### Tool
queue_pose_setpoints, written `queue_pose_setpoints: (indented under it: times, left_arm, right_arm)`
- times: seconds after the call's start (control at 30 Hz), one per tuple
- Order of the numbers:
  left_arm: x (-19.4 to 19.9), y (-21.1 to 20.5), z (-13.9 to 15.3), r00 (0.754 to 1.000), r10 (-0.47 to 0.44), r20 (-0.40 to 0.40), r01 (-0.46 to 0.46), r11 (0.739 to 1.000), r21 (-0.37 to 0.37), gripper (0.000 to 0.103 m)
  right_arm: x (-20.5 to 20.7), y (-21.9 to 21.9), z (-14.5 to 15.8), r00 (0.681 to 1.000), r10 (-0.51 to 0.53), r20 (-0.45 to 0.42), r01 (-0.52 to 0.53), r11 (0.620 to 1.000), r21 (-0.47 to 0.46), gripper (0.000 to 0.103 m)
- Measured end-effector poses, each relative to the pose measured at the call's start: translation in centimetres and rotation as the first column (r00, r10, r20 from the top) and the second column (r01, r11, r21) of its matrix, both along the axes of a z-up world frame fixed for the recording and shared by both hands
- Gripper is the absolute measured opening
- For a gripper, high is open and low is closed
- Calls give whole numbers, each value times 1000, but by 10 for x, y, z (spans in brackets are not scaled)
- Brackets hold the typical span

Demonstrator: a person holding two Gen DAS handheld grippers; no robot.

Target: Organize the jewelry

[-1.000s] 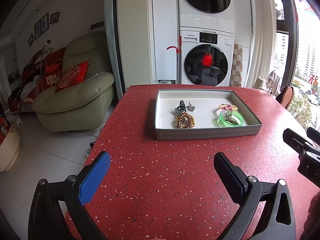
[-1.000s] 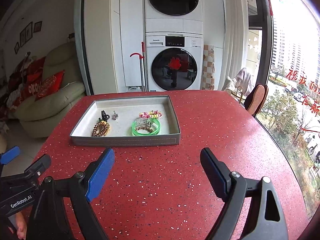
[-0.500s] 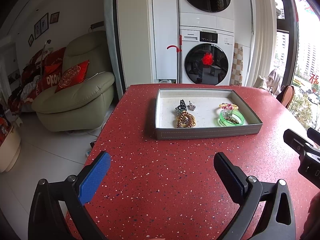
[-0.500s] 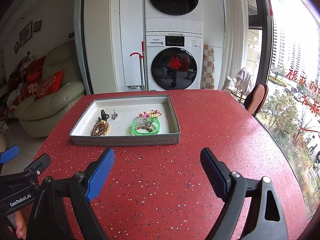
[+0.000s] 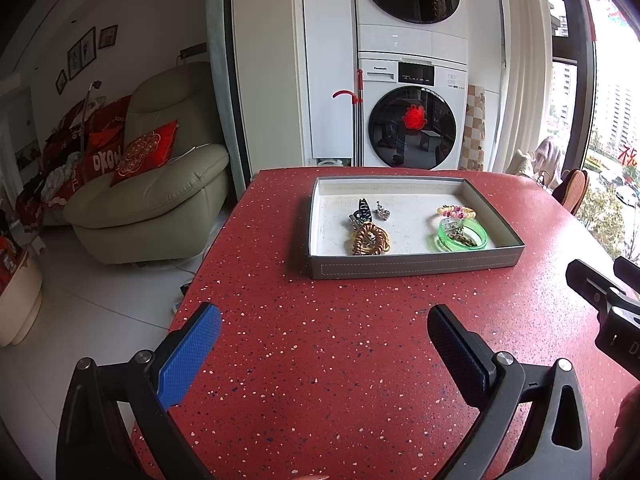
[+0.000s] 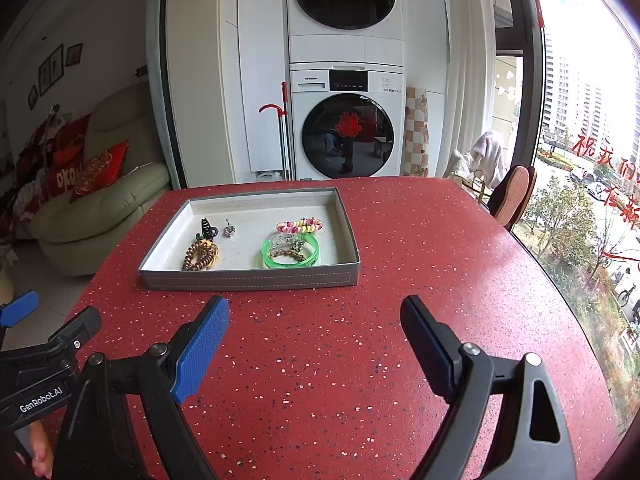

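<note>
Nothing has moved since the earlier frames: both grippers and every piece of jewelry sit exactly as they did.

Jewelry lies inside the shallow grey rectangular tray with white lining [image 6: 248, 280], which stands on the red speckled tabletop [image 6: 320, 380], toward its far side. At the tray's left are a coiled brown-and-gold spiral hair tie [image 6: 201, 255], a small black claw clip [image 6: 205, 227] just behind it, and a small silver charm [image 6: 229, 229] beside the clip. At its right, a translucent green plastic bangle [image 6: 291, 253] encircles a braided tan bracelet [image 6: 285, 254], with a pink-and-yellow spiral hair tie [image 6: 299, 225] just behind.

The left gripper [image 5: 324, 336] and right gripper [image 6: 315, 320] both hover over bare tabletop short of the tray, jaws spread wide, holding nothing.

Risks, as judged:
- The bracelet sits inside the bangle; closing on one would likely drag the other along.
- The charm is small and may slip from wide flat pads.
- Spiral ties compress and could spring free.
- The tray's near wall stands between the jaws and the pieces; a low approach could shove the light tray.
- The grippers are close together; reaching at once invites a collision.
</note>
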State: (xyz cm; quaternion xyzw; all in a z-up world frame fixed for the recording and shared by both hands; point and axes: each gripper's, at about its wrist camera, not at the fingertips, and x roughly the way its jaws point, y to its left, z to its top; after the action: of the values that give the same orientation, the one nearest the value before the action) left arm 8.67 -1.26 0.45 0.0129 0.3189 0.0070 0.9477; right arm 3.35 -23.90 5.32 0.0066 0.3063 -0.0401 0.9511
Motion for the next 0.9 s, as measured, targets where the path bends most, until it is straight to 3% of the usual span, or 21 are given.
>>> queue_pose_setpoints:
  times: [0.9]
  left_arm:
    - [0,-1,-1,1000,-2,-3,2,1000,0,103]
  right_arm:
    - [0,0,0,1000,-2,0,2,1000,-1,90]
